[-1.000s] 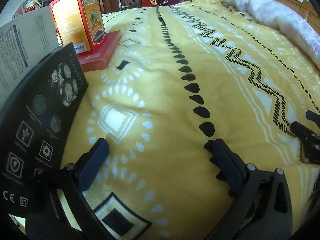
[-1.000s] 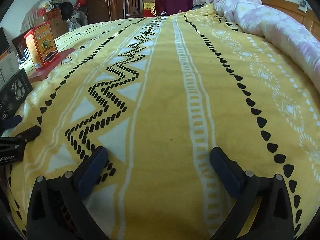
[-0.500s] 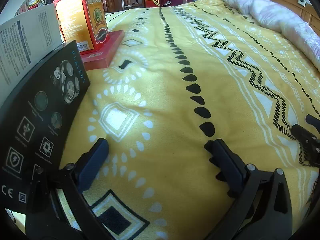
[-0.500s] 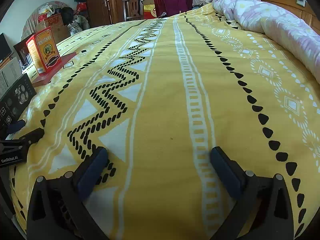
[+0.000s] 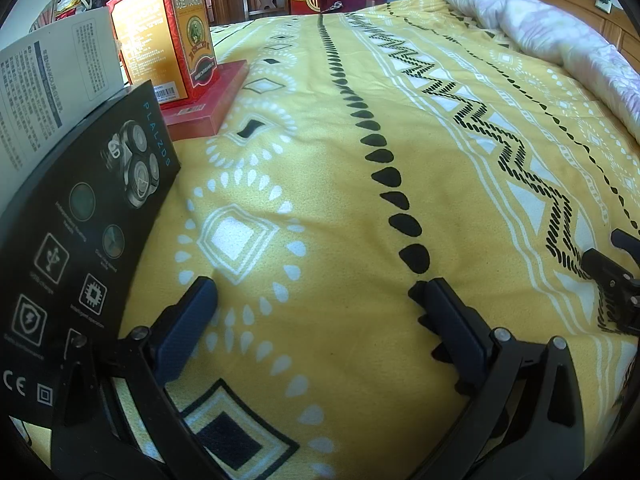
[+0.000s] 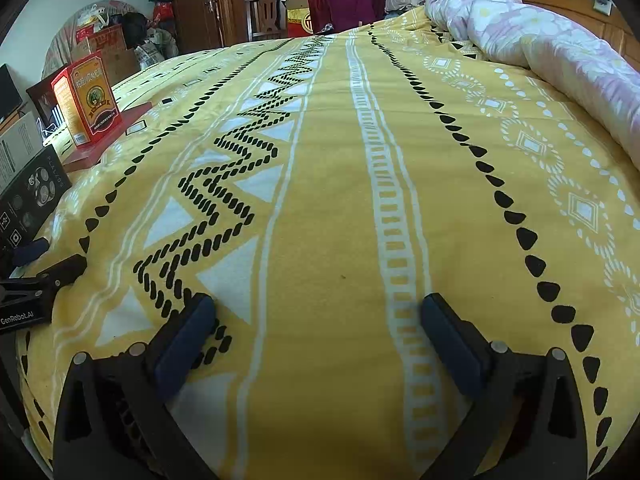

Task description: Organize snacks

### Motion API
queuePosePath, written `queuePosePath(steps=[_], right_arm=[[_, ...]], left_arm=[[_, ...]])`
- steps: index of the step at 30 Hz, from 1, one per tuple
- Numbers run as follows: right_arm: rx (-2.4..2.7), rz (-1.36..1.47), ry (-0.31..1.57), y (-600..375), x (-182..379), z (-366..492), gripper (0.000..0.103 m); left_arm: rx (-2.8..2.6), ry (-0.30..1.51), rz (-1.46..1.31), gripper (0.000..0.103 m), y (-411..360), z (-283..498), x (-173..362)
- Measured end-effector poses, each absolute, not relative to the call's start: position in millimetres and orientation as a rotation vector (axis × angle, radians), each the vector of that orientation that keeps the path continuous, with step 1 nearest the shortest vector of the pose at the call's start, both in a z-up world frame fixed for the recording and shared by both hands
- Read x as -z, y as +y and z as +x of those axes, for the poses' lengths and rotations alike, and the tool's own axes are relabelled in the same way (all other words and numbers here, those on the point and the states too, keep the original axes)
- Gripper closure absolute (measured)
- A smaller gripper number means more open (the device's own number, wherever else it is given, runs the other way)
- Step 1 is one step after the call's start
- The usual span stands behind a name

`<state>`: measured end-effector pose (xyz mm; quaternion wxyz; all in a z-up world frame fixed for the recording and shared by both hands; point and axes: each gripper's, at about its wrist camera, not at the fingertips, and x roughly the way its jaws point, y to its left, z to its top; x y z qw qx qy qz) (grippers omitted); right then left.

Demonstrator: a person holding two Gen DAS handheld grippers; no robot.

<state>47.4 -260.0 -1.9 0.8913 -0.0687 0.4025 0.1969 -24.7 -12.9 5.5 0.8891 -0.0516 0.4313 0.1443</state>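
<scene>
A red and orange snack box [image 5: 168,32] stands upright on a flat red box [image 5: 208,100] at the far left of the yellow patterned bed [image 5: 360,160]. It also shows in the right wrist view [image 6: 88,102]. A black shaver box [image 5: 72,240] leans at the left, close beside my left gripper [image 5: 316,296], which is open and empty over the bedspread. A white printed box [image 5: 52,88] stands behind the shaver box. My right gripper [image 6: 316,308] is open and empty over the bed's near edge. Its tip shows in the left wrist view [image 5: 612,280].
A rolled pink floral duvet [image 6: 540,48] lies along the bed's right side by the wooden headboard [image 6: 580,4]. A chair [image 6: 264,16], clothes and bags stand beyond the bed's far end. The left gripper body shows at left in the right wrist view [image 6: 36,292].
Both grippers have tilted or drawn back slightly, so the boxes and the room sit lower in the views. Jaws stay open; nothing has been picked up.
</scene>
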Motion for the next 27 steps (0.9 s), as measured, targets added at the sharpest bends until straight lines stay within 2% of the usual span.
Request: queuePosePath(steps=[27], right_arm=[[-0.407, -0.148, 0.842, -260.3, 3.8, 49.0, 0.0]], left_arm=[[-0.3, 0.895, -0.108, 0.0, -12.6, -24.7, -5.5]])
